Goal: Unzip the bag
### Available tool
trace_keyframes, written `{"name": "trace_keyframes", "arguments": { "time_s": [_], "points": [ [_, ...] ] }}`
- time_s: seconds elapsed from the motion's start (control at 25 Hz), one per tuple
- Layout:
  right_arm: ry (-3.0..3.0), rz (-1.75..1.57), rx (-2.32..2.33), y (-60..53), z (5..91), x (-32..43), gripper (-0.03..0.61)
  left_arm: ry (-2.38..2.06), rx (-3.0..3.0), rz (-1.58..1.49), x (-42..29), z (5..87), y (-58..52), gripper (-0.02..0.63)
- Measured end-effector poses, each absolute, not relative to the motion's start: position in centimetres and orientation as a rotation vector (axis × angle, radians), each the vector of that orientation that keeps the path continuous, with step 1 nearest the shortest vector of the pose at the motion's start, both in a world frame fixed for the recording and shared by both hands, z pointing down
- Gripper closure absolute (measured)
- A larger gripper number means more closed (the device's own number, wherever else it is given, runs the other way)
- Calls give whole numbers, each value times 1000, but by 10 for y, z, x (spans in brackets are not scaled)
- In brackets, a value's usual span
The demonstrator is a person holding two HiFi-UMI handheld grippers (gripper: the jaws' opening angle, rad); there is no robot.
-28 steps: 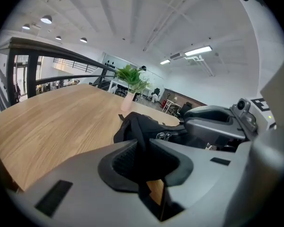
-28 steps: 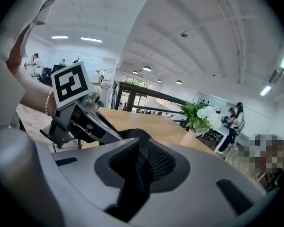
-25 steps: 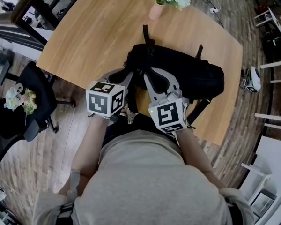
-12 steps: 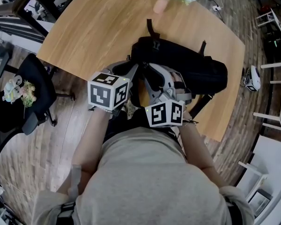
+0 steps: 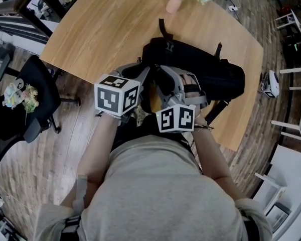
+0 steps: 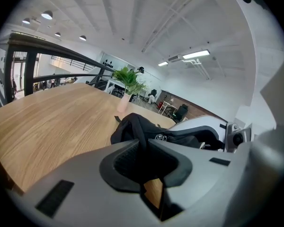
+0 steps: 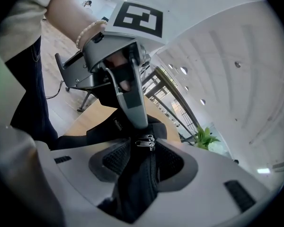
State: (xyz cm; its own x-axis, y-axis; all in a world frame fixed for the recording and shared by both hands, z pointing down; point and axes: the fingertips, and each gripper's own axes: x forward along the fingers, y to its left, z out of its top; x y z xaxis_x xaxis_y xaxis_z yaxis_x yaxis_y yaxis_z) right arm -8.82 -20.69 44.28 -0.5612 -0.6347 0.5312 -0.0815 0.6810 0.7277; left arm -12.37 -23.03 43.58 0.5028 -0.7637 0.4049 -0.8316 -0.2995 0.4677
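Zero unzipped so far, with left gripper (image 6: 143, 148) pinching bag (image 6: 131, 126) and right gripper (image 7: 147, 151) just opened wide astride closed pulls (image 7: 143, 142).

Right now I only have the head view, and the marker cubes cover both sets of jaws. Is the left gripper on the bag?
Observer: Yes. The left gripper pinches a fold of the black bag; its jaws have just been closing.
Operator: And the right one?
Observer: Not gripping. The right gripper has just been opening; its jaws stand apart with the bag's two zip pulls between the tips.
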Motion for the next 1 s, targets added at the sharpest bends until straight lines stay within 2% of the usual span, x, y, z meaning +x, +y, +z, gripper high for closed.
{"name": "trace_keyframes", "arguments": {
  "time_s": [1.0],
  "points": [
    [-2092, -828, 600, -204, 436, -86, 456, -1322, 2086, 140, -125, 441, -226, 552]
  ]
}}
